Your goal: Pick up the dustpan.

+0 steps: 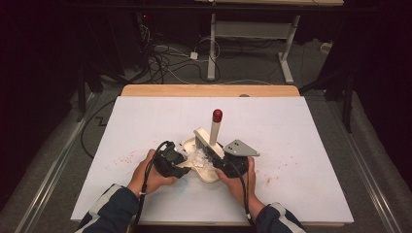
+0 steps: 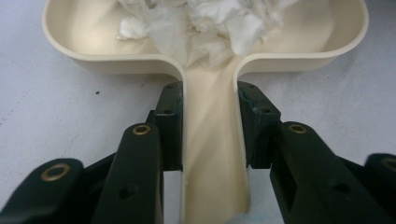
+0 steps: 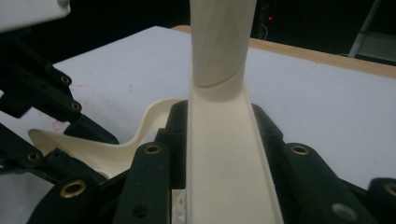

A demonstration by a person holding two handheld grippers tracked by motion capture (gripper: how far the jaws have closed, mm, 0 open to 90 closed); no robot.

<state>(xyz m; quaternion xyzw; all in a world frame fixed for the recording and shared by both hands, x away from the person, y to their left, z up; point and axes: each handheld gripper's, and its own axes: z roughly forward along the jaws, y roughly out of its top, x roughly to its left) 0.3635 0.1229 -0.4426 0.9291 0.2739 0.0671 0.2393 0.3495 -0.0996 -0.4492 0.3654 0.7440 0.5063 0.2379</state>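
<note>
A cream dustpan (image 1: pixel 208 174) lies on the white table near its front middle, with white crumpled paper scraps (image 1: pixel 198 158) in it. My left gripper (image 1: pixel 180 164) is shut on the dustpan's handle (image 2: pixel 212 140); the scraps (image 2: pixel 210 23) fill the pan's middle against its rim (image 2: pixel 70 44). My right gripper (image 1: pixel 222 162) is shut on a cream brush whose bristle head (image 1: pixel 206 142) stands over the pan and whose red-tipped handle (image 1: pixel 216 116) points away and up. In the right gripper view the brush handle (image 3: pixel 223 140) runs between the jaws, with the dustpan (image 3: pixel 140 135) beneath.
The white board (image 1: pixel 291 145) covers a wooden table; faint red specks (image 1: pixel 127 158) dot it left and right of the pan. The left gripper (image 3: pixel 42 102) stands close at the left of the right gripper view. Table legs and cables lie on the floor behind.
</note>
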